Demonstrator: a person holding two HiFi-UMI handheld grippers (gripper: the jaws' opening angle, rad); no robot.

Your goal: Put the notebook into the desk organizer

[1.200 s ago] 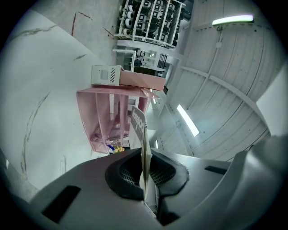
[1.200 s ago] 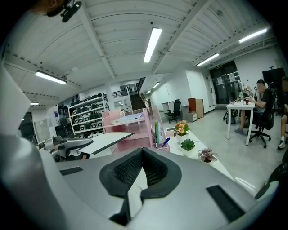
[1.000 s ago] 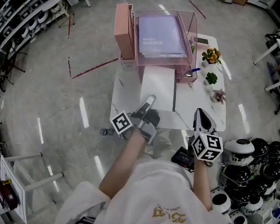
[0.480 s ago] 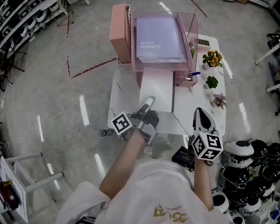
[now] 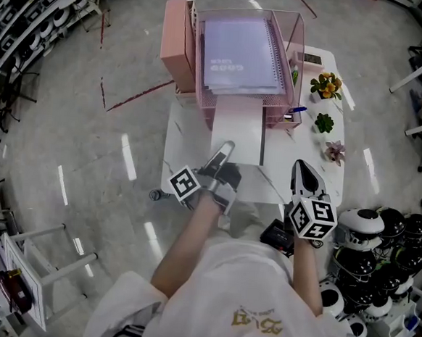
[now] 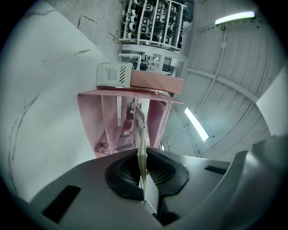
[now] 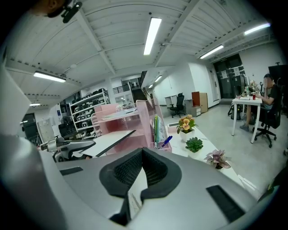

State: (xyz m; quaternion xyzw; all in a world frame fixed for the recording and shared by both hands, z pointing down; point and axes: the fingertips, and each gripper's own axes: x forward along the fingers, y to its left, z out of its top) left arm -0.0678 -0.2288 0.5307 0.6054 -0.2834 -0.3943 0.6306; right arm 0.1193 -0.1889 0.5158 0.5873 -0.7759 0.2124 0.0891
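Note:
A white notebook (image 5: 238, 130) lies flat on the white table (image 5: 184, 144), its far end at the lower tier of the pink desk organizer (image 5: 302, 40). My left gripper (image 5: 225, 149) is shut on the notebook's near left corner. In the left gripper view the notebook (image 6: 142, 134) stands edge-on between the pads of the left gripper (image 6: 143, 155), pointing into the organizer (image 6: 108, 121). A purple spiral notebook (image 5: 239, 54) lies on the organizer's top tier. My right gripper (image 5: 302, 168) hovers shut and empty over the table's near right edge; in its own view the right gripper (image 7: 143, 152) holds nothing.
A pink box (image 5: 174, 38) stands to the left of the organizer. Three small potted plants (image 5: 324, 85) and a blue pen (image 5: 295, 109) sit along the table's right side. Black and white helmets (image 5: 380, 236) crowd the floor to the right. Shelving (image 5: 27, 11) runs along the left.
The left gripper and the white notebook have slid a little farther toward the organizer. The right gripper has stayed put.

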